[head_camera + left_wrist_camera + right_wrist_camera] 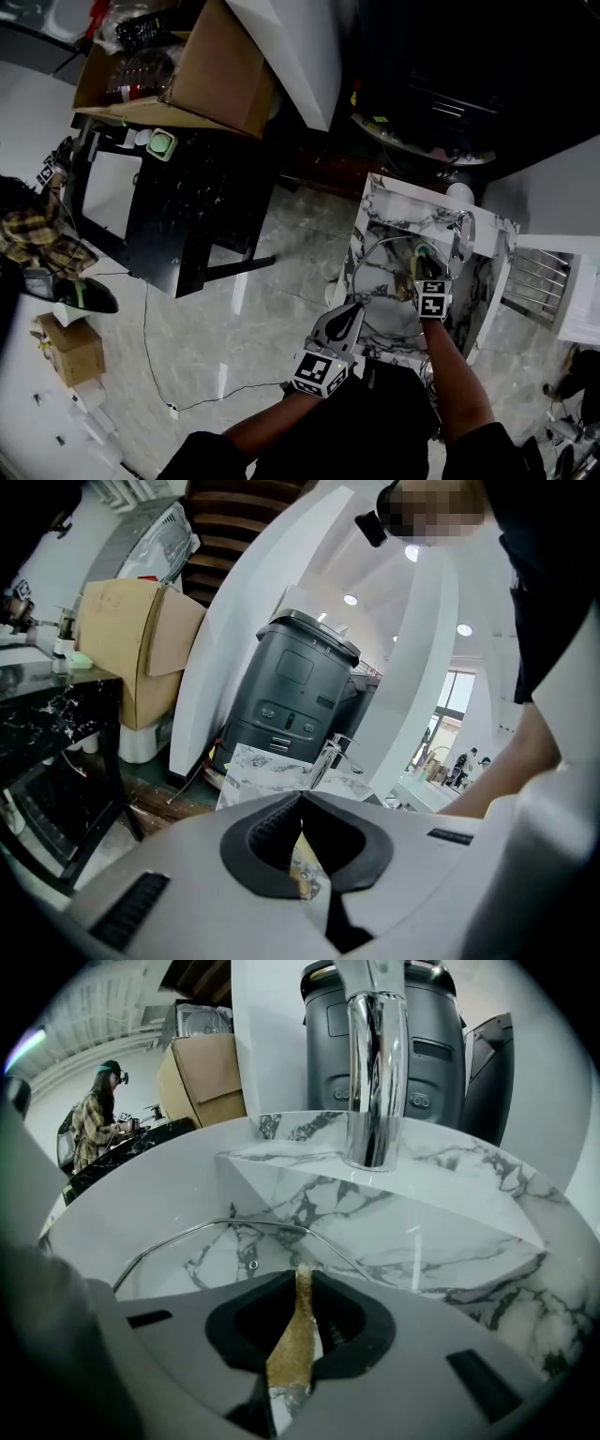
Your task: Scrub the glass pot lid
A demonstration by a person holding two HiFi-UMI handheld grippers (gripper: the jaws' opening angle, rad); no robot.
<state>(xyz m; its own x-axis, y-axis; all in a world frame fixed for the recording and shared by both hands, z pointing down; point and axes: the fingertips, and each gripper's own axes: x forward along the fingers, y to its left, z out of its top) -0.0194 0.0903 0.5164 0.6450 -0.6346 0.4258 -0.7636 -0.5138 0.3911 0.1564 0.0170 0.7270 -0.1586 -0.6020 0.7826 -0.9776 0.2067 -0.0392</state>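
The glass pot lid lies in the white marble sink, its metal rim curving just ahead of my right jaws. My right gripper is down inside the basin, shut on a thin yellow-brown scrub pad whose edge sticks out between the tips over the lid. The chrome tap rises beyond it. My left gripper hovers at the sink's near left edge, off the lid, its jaws closed tip to tip with nothing in them.
A dark grey machine stands behind the sink. To the left are a black table with a cardboard box, and a person beside it. A thin cable crosses the marble floor.
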